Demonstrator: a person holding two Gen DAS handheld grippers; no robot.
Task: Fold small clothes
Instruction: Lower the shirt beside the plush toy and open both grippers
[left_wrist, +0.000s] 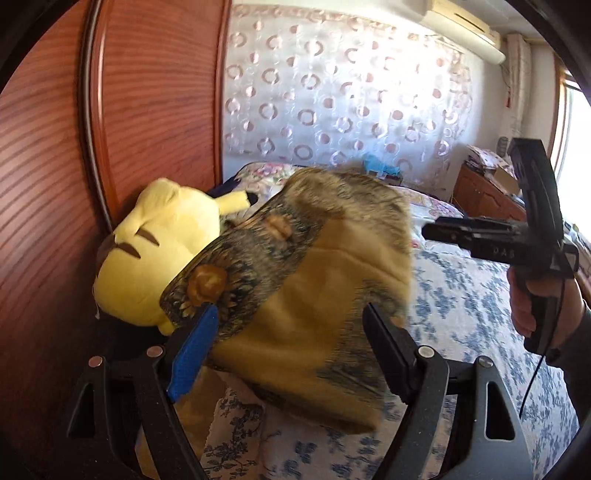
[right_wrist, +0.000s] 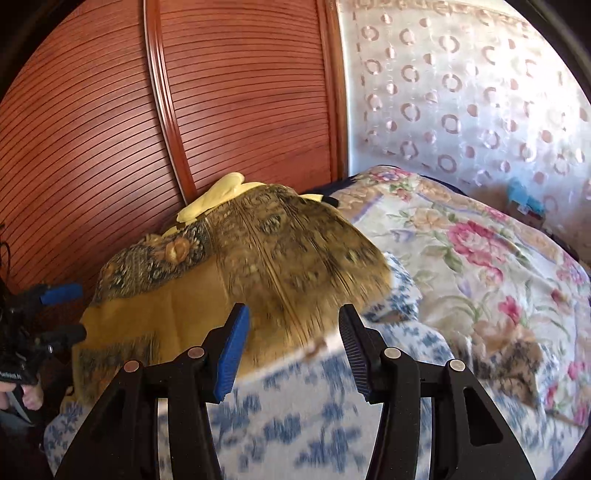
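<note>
Now left gripper (left_wrist: 288, 354), jaws wide, is releasing brown cloth (left_wrist: 314, 295); right gripper (right_wrist: 293, 347) wide too, hovering at 3 o'clock; next needs regrasping an edge.

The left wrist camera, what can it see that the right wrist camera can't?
Only the left wrist view shows the yellow plush toy's face, the air conditioner and the whole right gripper, held in a hand. Only the right wrist view shows the pink flowered quilt up close and a second brown cloth lying on it. Both show the brown patterned cloth, the blue flowered sheet, the wooden panel and the circle curtain.
</note>
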